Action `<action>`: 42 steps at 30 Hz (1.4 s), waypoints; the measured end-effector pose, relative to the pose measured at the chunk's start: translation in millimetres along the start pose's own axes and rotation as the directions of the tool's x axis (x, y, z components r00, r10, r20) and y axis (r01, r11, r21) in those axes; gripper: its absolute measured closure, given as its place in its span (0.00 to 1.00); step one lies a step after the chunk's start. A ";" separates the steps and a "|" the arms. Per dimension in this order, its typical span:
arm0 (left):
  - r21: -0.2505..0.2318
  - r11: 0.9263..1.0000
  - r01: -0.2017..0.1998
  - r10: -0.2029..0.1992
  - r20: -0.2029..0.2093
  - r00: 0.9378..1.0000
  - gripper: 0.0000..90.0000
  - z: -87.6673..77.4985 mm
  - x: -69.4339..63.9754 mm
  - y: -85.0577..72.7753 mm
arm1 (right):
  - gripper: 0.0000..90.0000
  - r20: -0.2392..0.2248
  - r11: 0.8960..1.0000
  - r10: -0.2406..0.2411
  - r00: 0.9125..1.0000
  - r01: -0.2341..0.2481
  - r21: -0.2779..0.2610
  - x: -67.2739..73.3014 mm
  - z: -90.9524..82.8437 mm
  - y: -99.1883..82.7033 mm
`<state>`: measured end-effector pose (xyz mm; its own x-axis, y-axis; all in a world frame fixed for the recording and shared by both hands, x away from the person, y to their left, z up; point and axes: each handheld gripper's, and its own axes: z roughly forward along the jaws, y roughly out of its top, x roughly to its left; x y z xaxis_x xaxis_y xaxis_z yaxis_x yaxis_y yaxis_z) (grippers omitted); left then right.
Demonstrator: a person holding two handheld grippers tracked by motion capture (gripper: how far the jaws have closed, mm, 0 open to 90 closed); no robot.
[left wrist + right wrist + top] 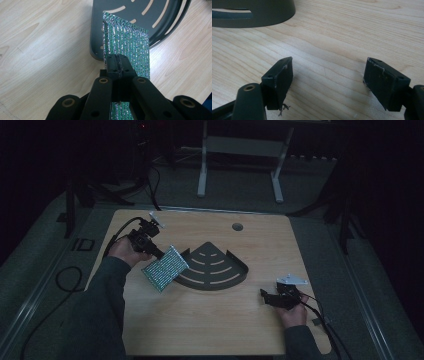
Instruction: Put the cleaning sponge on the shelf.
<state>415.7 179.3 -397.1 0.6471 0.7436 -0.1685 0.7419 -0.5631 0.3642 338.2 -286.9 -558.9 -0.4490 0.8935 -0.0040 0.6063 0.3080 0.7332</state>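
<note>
Where the dark grey, fan-shaped metal tray with curved slots and a low rim lies near the middle of the pale wooden bench, nothing rests inside it — its slotted floor is bare. Just off the tray's left side, toward the bench's left edge, hangs the sparkly green-and-silver rectangular scrubbing cloth, lifted off the wood and tilted. In the left gripper view the cloth reaches out over the near rim of the tray, overlapping it from above; whether it touches the rim cannot be told.

Along the bench's near edge the wood lies open and wide between the two forearms, and the far edge carries a small round hole toward the far right corner. Between the tray's right rim and the bench's right edge there is free room too.

Clamped tight together, the jaws of the left gripper pinch the cloth's edge between them. Near the bench's right edge sits the right gripper, low over the wood — its jaws stand wide apart in the right gripper view, with bare wood between them, well apart from the tray.
</note>
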 end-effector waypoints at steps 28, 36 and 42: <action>0.001 1.000 -0.015 0.015 0.003 1.000 1.00 16.2 1.3 28.2 | 0.25 -0.001 1.000 -0.001 1.000 0.001 0.000 -0.2 0.1 0.0; 0.010 1.000 -0.013 0.013 0.004 1.000 1.00 22.2 2.6 34.8 | 0.25 -0.002 1.000 -0.002 1.000 0.002 0.000 -0.2 0.1 0.1; 0.013 1.000 -0.027 0.027 -0.015 1.000 1.00 22.7 -0.6 44.7 | 0.25 -0.003 1.000 -0.002 1.000 0.002 0.000 -0.3 0.1 0.1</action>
<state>452.5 145.5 -401.5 0.6641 0.7336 -0.1447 0.7266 -0.5874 0.3564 338.5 -287.1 -558.9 -0.4519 0.8920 -0.0037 0.6054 0.3097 0.7332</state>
